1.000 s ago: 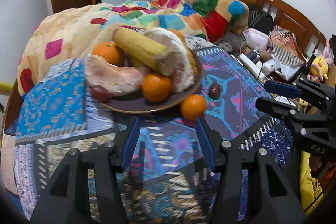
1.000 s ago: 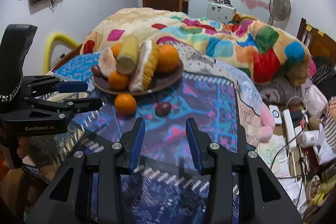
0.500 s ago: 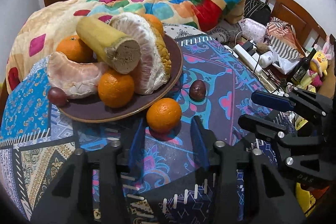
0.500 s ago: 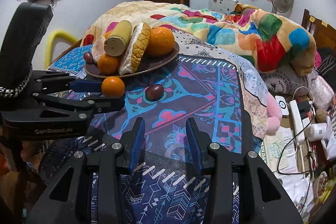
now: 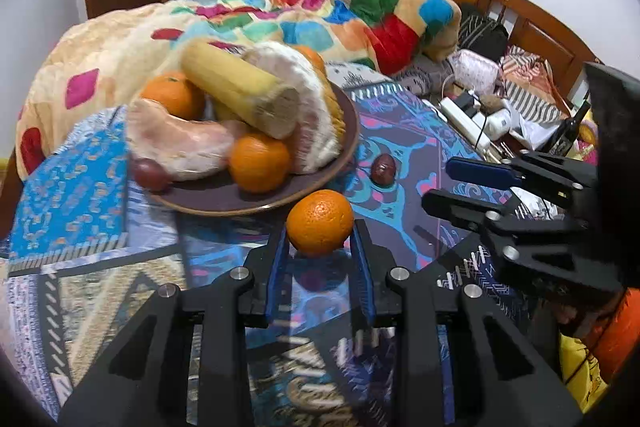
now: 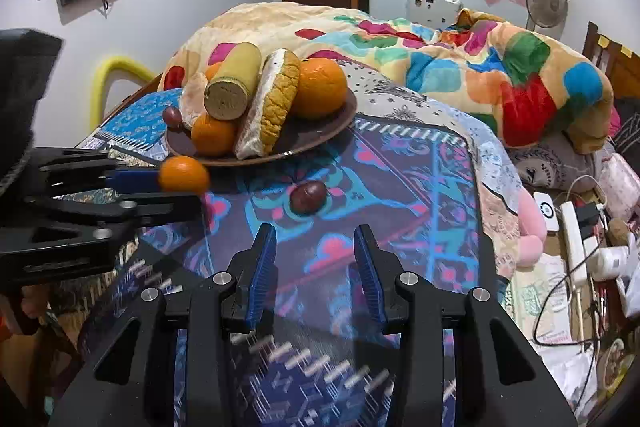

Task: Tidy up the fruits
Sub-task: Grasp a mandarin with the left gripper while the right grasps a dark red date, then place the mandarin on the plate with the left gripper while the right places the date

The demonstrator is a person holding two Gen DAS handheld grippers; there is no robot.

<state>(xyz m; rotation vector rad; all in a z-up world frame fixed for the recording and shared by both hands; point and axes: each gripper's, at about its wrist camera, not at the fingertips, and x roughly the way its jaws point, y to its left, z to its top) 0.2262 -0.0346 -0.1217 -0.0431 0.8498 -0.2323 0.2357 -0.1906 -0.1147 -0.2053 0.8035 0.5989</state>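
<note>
Left wrist: left gripper (image 5: 320,241) fingers astride loose orange (image 5: 320,222), contact unclear, orange on cloth (image 5: 404,131) just in front of plate (image 5: 256,201), plum (image 5: 383,169) beyond; right wrist: right gripper (image 6: 315,259) spread wide, nothing between fingers, plum (image 6: 308,197) ahead, apart

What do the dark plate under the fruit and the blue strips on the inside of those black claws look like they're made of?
The plate looks like glazed ceramic or stoneware: dark purple-brown, with a faint sheen and a paler rim edge, though coated plastic can't be ruled out. The blue pads on the right gripper seem to be ribbed rubber or soft plastic, matte, with fine ridges across their faces. The black fingers around them look like moulded plastic, possibly printed.
</note>
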